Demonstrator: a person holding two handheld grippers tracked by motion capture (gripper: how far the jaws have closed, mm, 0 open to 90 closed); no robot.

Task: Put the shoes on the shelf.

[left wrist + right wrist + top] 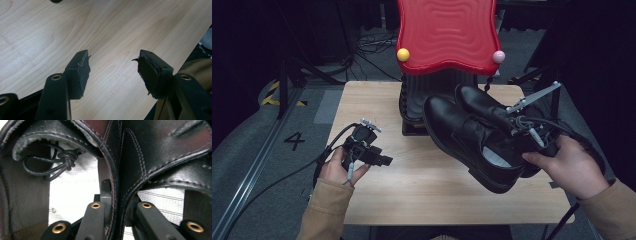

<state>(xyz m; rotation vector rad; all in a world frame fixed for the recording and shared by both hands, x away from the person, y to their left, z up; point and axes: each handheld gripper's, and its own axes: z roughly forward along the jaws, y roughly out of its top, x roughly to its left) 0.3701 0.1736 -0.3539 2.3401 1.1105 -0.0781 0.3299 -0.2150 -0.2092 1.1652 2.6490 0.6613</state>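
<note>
Two black shoes (472, 137) are hanging together in our right gripper (519, 135), lifted clear above the right half of the table (377, 200) in the high view; their toes are pointing toward the far edge, where a black ribbed stand (412, 97) is sitting under a red wavy panel (447, 32). Our left gripper (379, 159) is waiting near the left edge, holding nothing. We are judging this as the carrying step: the pair is up and needs a place to go.

Looking along the left gripper (112, 66), we are seeing its jaws standing well apart over bare wood, with nothing between them.

Looking along the right gripper (116, 205), we are seeing its jaws pinched together on the two inner walls of the shoes (155, 147), one shoe on each side. A knotted lace (63, 157) is lying inside the left opening; otherwise both shoes are showing only their pale linings.

Next we are needing to keep the clamp firm and move the pair level, since the grip on thin leather looks easy to lose.
</note>
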